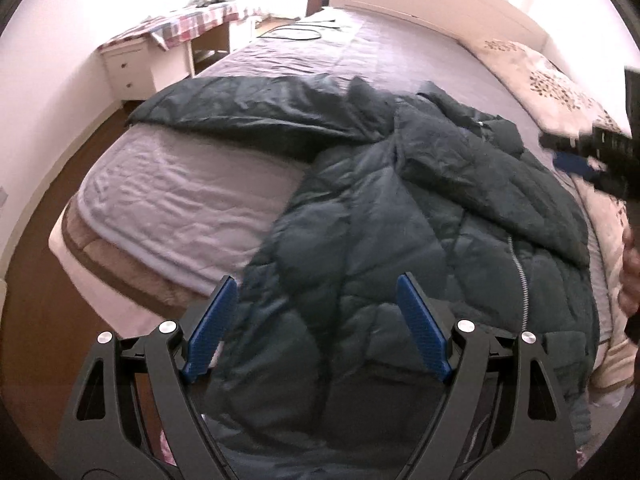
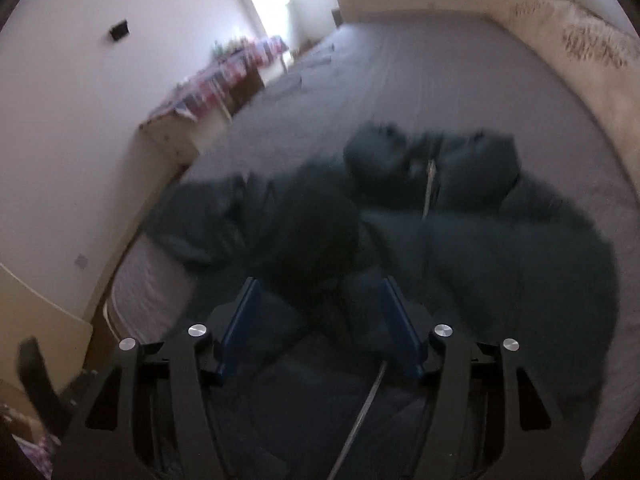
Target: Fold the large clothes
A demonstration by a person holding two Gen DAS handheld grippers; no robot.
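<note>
Blue pads of my left gripper (image 1: 316,292) spread wide, nothing between, hovering over hem of dark quilted jacket (image 1: 400,232). My right gripper (image 2: 318,292) also agape above same jacket, view blurred. Jacket lies spread on grey bed (image 1: 180,196), zipper (image 1: 516,268) showing, one sleeve (image 1: 248,104) stretched leftward. Beyond: patterned pillow (image 1: 532,76), headboard (image 1: 420,4).

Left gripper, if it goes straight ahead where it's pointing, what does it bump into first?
Most likely the dark green puffy jacket spread on the bed. The open left gripper points right at it, though depth is hard to judge.
</note>
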